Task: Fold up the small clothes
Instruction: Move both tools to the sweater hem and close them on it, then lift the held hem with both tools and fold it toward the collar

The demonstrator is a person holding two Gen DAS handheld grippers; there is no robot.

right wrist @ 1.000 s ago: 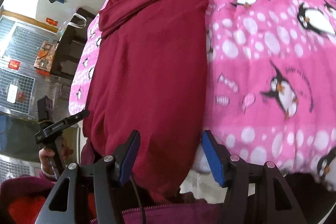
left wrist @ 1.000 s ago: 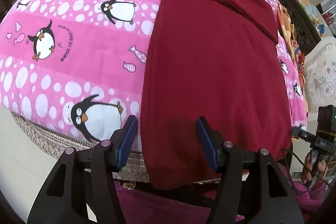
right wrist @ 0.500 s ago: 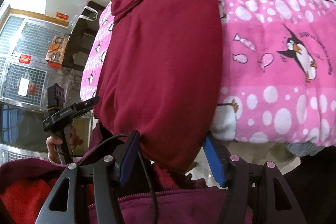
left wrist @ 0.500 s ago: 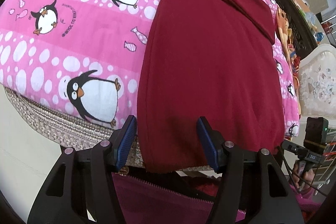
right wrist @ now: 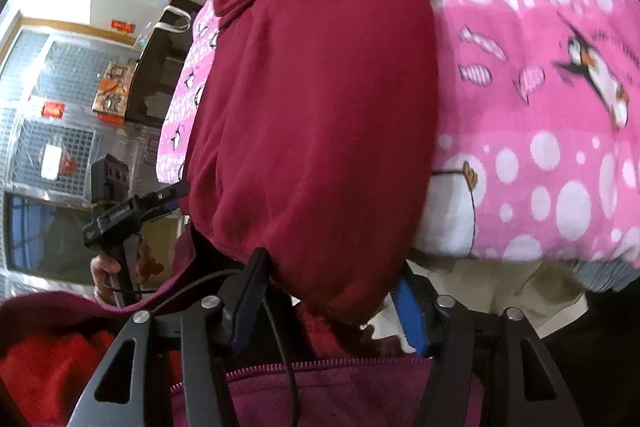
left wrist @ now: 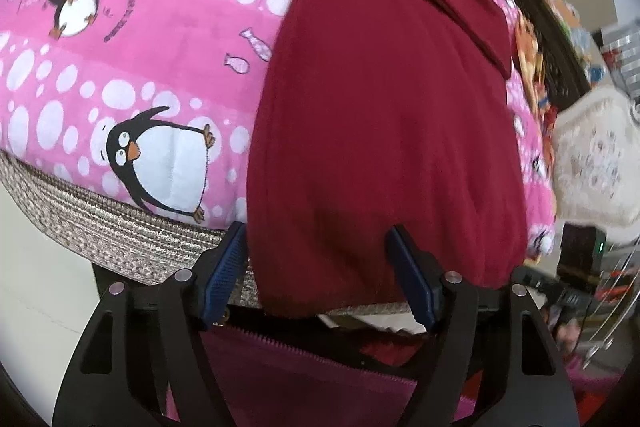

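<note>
Penguin blanket (left wrist: 132, 39), garment (left wrist: 384, 131) between tongs (left wrist: 320, 279)

left hand-held gripper (left wrist: 318, 273) widened, right hand-held gripper (right wrist: 330, 301) narrowed

bright even daylight, fisheye-warped edges with dark corners, slight motion blur.

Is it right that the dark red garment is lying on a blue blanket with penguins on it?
Not quite. The blanket is pink, not blue, as the left wrist view shows. The rest holds: the dark red garment lies on it, and the blanket does carry penguins.
</note>
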